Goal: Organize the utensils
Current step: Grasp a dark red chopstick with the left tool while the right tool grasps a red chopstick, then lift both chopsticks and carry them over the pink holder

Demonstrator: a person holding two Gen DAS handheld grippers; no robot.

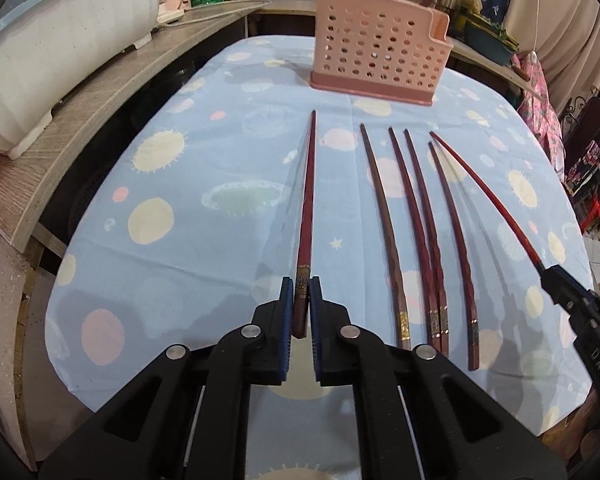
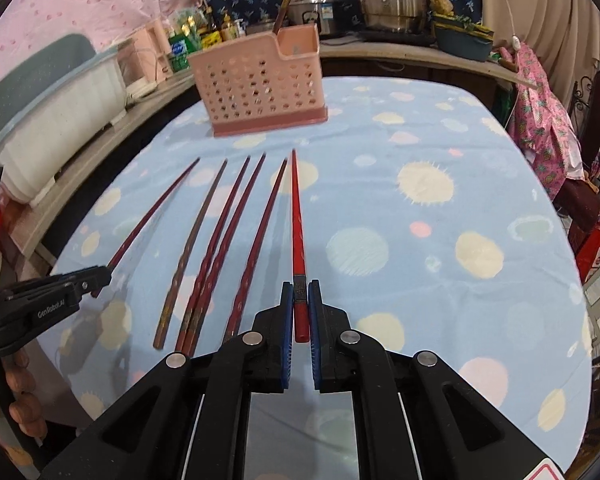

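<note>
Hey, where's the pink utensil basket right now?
The pink utensil basket stands upright at the far end of the table, beyond the tips of the four loose chopsticks, centre-top in both wrist views.

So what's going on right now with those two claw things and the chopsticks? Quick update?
Left gripper shut on one chopstick. Right gripper shut on another chopstick. Four chopsticks on the cloth. Pink holder ahead, path clear.

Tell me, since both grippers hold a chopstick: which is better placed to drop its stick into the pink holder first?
Probably left. The left gripper faces the holder more squarely, its chopstick aimed beside it. The right gripper sees it off to one side.
</note>
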